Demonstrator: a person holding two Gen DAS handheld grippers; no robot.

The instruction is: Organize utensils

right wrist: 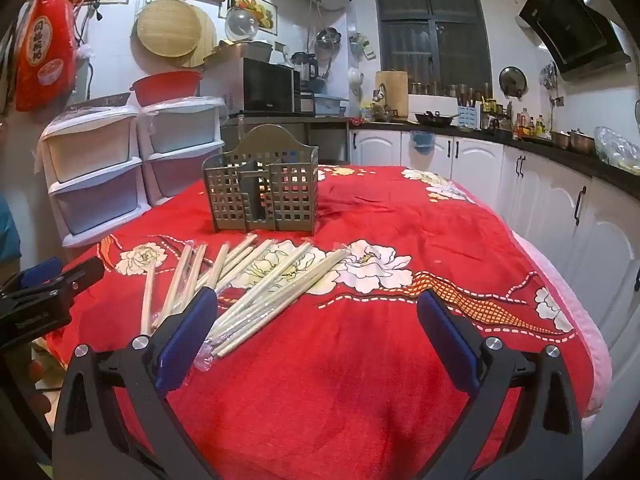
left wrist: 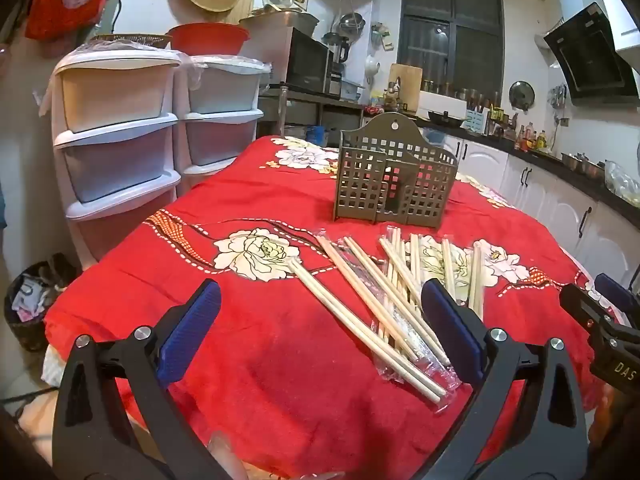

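Several pairs of wooden chopsticks (left wrist: 384,300), some in clear wrappers, lie scattered on the red flowered tablecloth (left wrist: 280,360); they also show in the right wrist view (right wrist: 256,292). A grey-brown slotted utensil holder (left wrist: 394,180) stands upright behind them, empty as far as I can see; it also shows in the right wrist view (right wrist: 264,188). My left gripper (left wrist: 320,300) is open and empty, above the table's near edge, left of the chopsticks. My right gripper (right wrist: 318,308) is open and empty, to the right of the chopsticks.
White plastic drawer towers (left wrist: 120,132) stand at the table's left. Kitchen counter and white cabinets (right wrist: 540,192) run along the right. A basket (left wrist: 28,308) sits on the floor at left. The other gripper shows at each view's edge (left wrist: 600,320) (right wrist: 44,300).
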